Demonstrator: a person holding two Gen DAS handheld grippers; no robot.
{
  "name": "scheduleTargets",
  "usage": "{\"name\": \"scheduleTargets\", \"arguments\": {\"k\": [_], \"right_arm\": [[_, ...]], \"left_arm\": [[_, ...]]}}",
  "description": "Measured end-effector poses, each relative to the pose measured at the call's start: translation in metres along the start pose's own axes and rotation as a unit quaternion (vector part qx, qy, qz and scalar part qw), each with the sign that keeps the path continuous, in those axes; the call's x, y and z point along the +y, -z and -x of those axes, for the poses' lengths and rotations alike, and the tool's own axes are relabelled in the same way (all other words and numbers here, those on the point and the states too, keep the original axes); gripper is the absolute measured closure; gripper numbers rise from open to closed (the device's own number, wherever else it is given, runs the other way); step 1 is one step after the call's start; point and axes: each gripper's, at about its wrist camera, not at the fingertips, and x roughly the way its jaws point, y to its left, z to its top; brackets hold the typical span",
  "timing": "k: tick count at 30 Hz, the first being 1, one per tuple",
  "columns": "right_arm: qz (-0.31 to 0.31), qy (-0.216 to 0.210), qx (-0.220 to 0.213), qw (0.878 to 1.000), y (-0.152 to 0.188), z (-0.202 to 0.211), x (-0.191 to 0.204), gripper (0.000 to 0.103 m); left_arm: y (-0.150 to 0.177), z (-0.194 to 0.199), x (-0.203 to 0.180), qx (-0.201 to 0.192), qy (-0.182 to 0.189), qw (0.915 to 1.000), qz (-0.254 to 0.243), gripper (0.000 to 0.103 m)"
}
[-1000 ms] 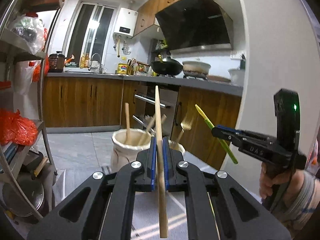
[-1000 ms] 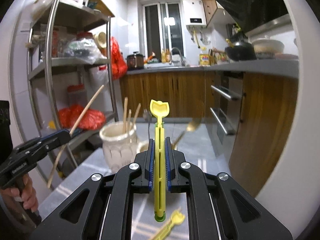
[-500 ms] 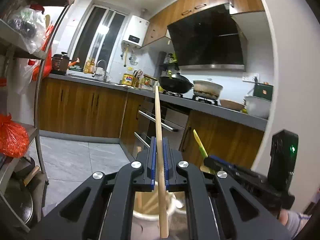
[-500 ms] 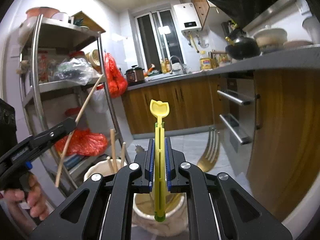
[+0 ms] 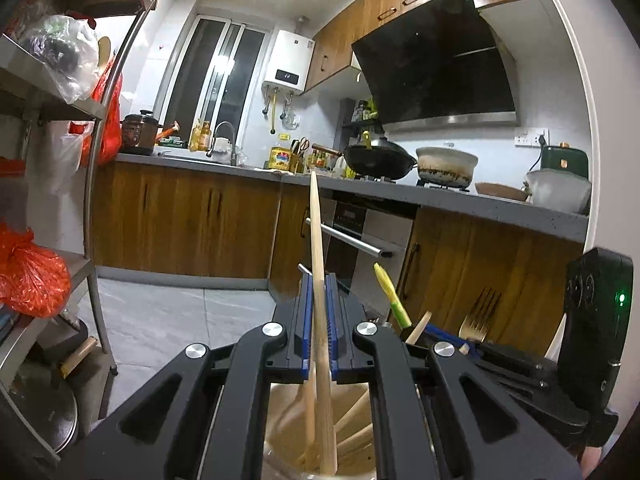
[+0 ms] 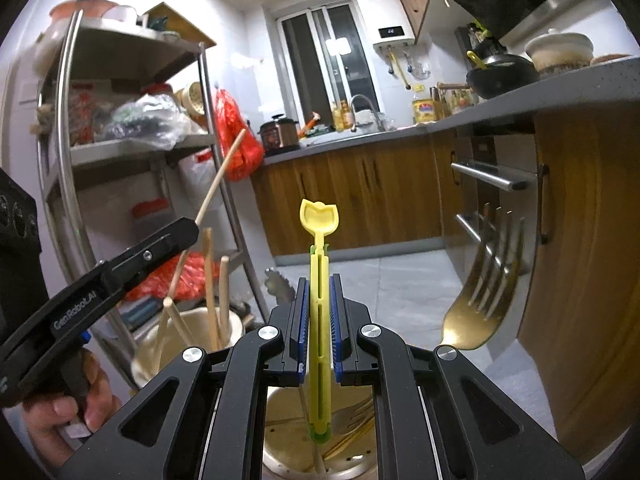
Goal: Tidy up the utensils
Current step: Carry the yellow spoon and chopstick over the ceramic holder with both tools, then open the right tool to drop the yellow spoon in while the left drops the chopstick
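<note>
My left gripper (image 5: 319,322) is shut on a wooden chopstick (image 5: 320,300); the stick's lower end hangs inside a cream ceramic holder (image 5: 286,420) that holds several wooden chopsticks. The same holder shows at the left of the right wrist view (image 6: 188,344). My right gripper (image 6: 319,330) is shut on a yellow plastic utensil (image 6: 319,280) with a green tip, its lower end over a second, perforated holder (image 6: 288,444) with forks inside. A gold fork (image 6: 478,300) stands in that holder. The left gripper (image 6: 176,236) shows in the right wrist view; the right gripper's body (image 5: 520,368) shows in the left wrist view.
A steel shelf rack (image 6: 132,152) with bags stands at the left. Wooden kitchen cabinets (image 5: 184,224) and an oven handle (image 5: 348,238) run behind, under a grey countertop (image 5: 460,198) with a wok and pots. A grey tiled floor (image 5: 172,312) lies below.
Both grippers have moved forward and down over the holders; the chopstick's lower end now hangs in the cream holder and the yellow utensil's lower end over the perforated one. Both stay shut.
</note>
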Motion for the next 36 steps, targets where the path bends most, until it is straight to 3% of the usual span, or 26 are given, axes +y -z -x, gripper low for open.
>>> {"name": "scheduleTargets", "arguments": {"k": [13,21,32,36], "right_arm": [[0.040,-0.002,0.033,0.999,0.019,0.008,0.011,0.092],[0.040,-0.001,0.049,0.998,0.024,0.016,0.014,0.092],[0.045,-0.003,0.060,0.997,0.025,0.019,0.016,0.092],[0.054,0.000,0.050,0.997,0.022,0.023,0.019,0.084]], "left_arm": [[0.021,0.030,-0.004,0.031,-0.002,0.9988,-0.037,0.097],[0.028,0.031,0.002,0.043,0.002,0.9986,-0.032,0.097],[0.029,0.033,0.003,0.037,-0.001,0.9987,-0.035,0.096],[0.031,0.033,0.002,0.034,-0.009,0.9985,-0.042,0.094]]}}
